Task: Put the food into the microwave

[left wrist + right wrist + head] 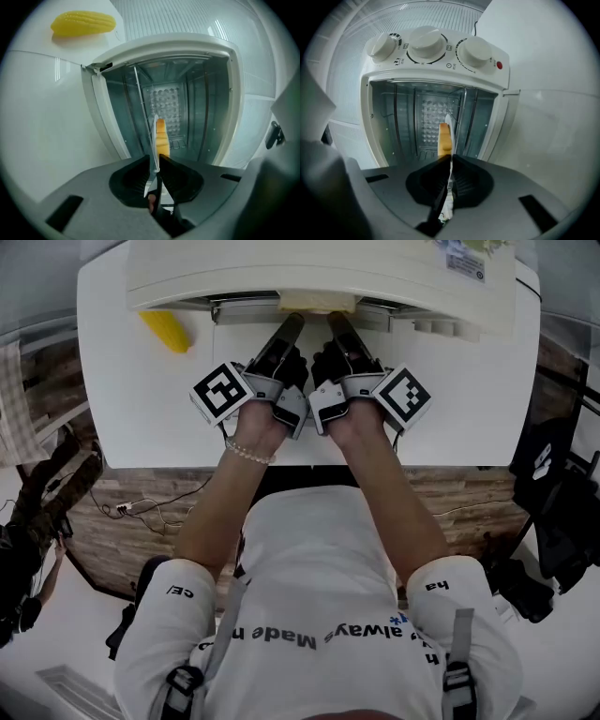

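A thin white plate point(154, 133) carrying an orange-yellow piece of food point(161, 138) is held edge-on in front of the open white oven point(164, 47). My left gripper point(155, 165) is shut on the plate's rim. My right gripper point(450, 165) pinches the opposite rim of the plate point(449, 123), with the food point(445, 138) just beyond its pads. In the head view the left gripper point(292, 322) and right gripper point(336, 320) point side by side at the oven point(319, 268), and the plate point(317, 304) sits at its mouth.
A yellow corn cob point(165, 330) lies on the white table point(141, 418) left of the oven, also in the left gripper view as a corn cob point(83, 23). Three knobs point(425, 43) and a red lamp line the oven's front panel. Its cavity holds metal rack rails.
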